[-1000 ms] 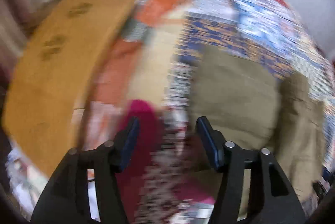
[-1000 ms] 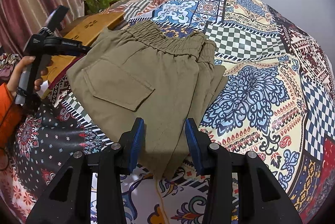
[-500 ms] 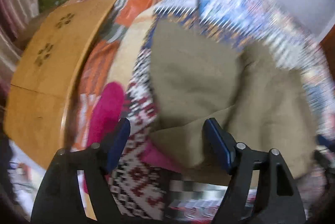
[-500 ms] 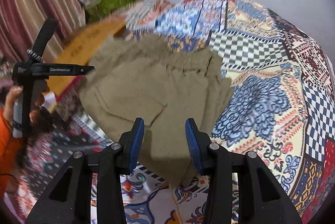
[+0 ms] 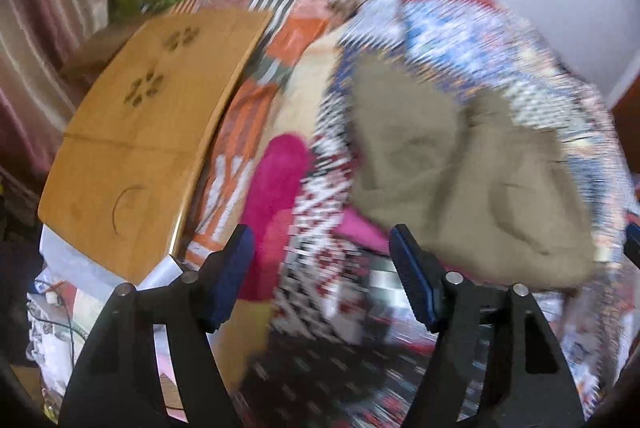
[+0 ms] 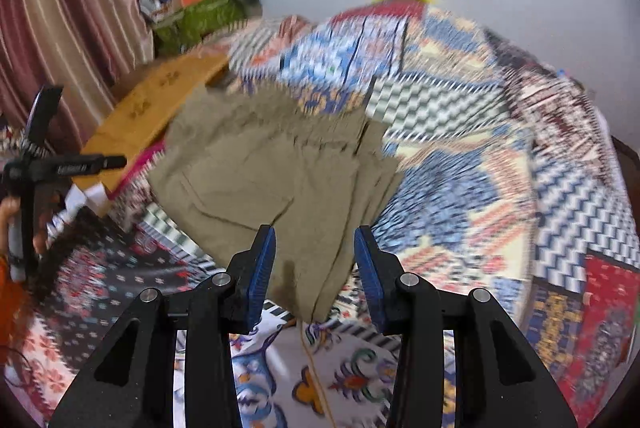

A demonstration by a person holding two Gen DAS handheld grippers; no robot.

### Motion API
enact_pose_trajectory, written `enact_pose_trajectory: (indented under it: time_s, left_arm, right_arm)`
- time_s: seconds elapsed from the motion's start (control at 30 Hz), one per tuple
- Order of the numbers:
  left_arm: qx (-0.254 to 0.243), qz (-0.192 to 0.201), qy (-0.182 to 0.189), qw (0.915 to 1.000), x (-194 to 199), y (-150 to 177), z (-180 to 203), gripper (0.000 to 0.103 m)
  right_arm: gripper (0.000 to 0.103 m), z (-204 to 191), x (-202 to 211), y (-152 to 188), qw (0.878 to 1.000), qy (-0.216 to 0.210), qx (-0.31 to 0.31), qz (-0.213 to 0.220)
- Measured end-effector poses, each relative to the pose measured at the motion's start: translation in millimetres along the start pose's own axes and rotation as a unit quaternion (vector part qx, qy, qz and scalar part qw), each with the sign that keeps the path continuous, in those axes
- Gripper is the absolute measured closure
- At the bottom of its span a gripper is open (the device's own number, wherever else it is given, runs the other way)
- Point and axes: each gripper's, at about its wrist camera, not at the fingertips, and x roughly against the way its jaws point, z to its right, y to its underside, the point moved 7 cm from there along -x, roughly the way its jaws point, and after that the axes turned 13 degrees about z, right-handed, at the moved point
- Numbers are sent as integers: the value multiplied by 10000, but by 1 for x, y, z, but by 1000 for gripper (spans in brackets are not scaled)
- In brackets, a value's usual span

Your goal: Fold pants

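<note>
Folded khaki pants [image 6: 260, 168] lie flat on the patterned bedspread [image 6: 460, 188], waistband toward the wall, a back pocket facing up. My right gripper [image 6: 314, 240] hovers open above their near edge, nothing pinched. In the left wrist view the pants [image 5: 460, 180] sit ahead and to the right. My left gripper [image 5: 318, 240] hangs wide apart over the bedspread, left of the pants; its jaws are closing with nothing between them. A hand holds the left gripper [image 6: 112, 161] at the far left of the right wrist view.
A wooden board [image 5: 140, 148] lies along the bed's left side with a pink cloth [image 5: 276, 184] beside it. A green bag [image 6: 196, 16] and piled items sit at the back left by a striped curtain [image 6: 60, 8]. A white wall stands behind.
My left gripper has drawn back and up from the pants' edge, and its jaws stand wider than a second ago. The right gripper has risen a little, jaws unchanged.
</note>
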Motion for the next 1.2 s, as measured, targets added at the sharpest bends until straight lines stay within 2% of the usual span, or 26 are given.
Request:
enact_pose_trajectory:
  time_s: [0.13,0.27,0.43,0.63,0.73,0.87,0.93,1.0,1.07,1.13,1.2]
  left_arm:
    - [-228,643,393,9969,77,-18,47,33]
    - [-348,1338,774,9874,162,-34,90,32]
    - [-334,2218,1117,9681,275,-43,124,31]
    - [-337,3121,1244,9413,388,-29,147,25]
    - [-278,3506,1206,9283,430,-18,150,22]
    - [-329,3863,1233,9135,475,3,158,14]
    - [-392,3984,1201,9085,488,12,159,11]
    - [-426,4097,1189,9034,501,22,162,5]
    - [-398,4146,1231,9008,508,30,162,1]
    - [-359,4156,1266,9000,513,36,161,0]
    - [-359,4138,1236,9012,515,42,162,0]
  right_arm:
    - [66,2,61,-30,9983,78,-36,569]
    - [66,-7,128,-55,9933,107,16,1153]
    - [66,-27,209,-75,9826,26,123,1854]
    - [65,-62,296,-84,9648,-171,272,2611]
    - [65,-77,325,-81,9572,-237,364,2862]
    - [52,-93,358,-74,9468,-310,433,3174]
    - [51,-100,369,-69,9433,-292,459,3276]
    - [45,-102,370,-66,9419,-295,461,3313]
    - [29,-106,373,-61,9407,-295,432,3352]
    - [20,-107,375,-57,9387,-238,410,3415]
    - [17,-108,376,-54,9381,-192,425,3431]
